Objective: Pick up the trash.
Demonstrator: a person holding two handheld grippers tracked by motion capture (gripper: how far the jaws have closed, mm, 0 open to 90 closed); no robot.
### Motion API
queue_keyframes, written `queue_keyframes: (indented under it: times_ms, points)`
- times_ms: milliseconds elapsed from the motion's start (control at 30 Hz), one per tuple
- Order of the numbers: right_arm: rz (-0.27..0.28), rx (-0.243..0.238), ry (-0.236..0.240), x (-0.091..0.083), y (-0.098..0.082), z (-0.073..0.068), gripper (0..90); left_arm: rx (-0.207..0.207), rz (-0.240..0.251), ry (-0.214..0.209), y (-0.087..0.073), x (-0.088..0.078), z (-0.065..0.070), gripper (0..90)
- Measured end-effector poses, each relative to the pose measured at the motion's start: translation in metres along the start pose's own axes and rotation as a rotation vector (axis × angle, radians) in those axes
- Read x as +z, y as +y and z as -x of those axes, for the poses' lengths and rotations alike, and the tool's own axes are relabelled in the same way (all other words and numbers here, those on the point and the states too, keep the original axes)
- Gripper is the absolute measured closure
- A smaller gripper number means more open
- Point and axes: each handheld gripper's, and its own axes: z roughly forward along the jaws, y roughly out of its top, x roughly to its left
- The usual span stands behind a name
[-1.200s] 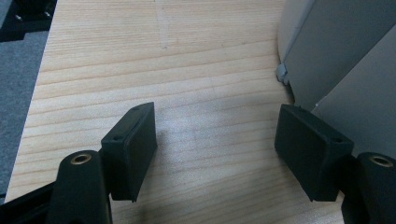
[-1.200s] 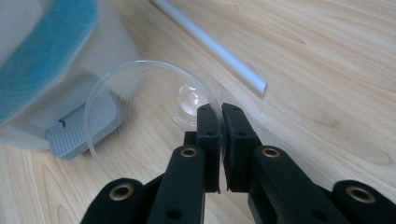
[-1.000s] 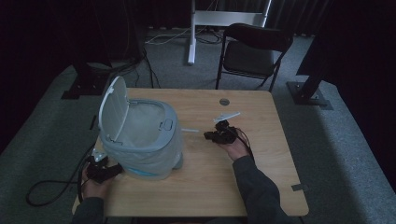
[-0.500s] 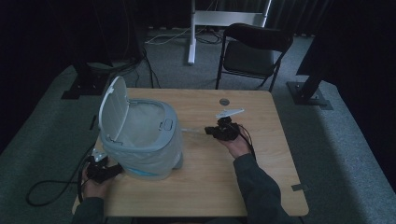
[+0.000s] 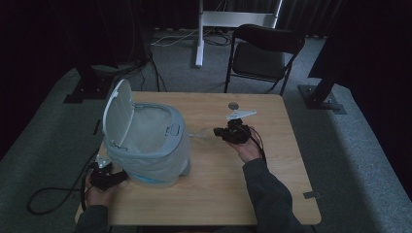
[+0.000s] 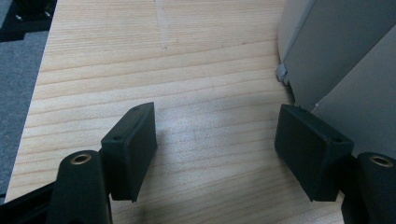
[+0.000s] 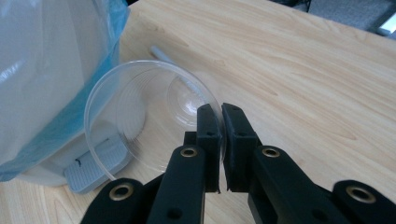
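Lifted since a second ago, your right gripper [image 7: 220, 140] now carries the clear plastic cup [image 7: 140, 116] above the table [image 5: 252, 194], jaws pinched on its rim. From that claw, the open bin [image 5: 145, 141] lies just beyond the cup's mouth, the cup's axis lying level. Your left gripper [image 6: 219, 149] rests wide open and empty beside the bin's base.

Left tool [image 6: 217, 154] is hanging just over the light wood worktop [image 6: 154, 70], jaws sitting wide apart with nothing between them. The grey bin [image 6: 343, 56] is standing right by its right-hand jaw.
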Motion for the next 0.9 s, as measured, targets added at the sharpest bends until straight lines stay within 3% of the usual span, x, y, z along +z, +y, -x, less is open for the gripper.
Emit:
queue_keyframes:
  times_ms: [900]
  points:
    - [0.072, 0.000, -0.021, -0.019, 0.017, -0.002, 86.0, -0.002, 0.001, 0.000, 0.000, 0.000, 0.000, 30.0]
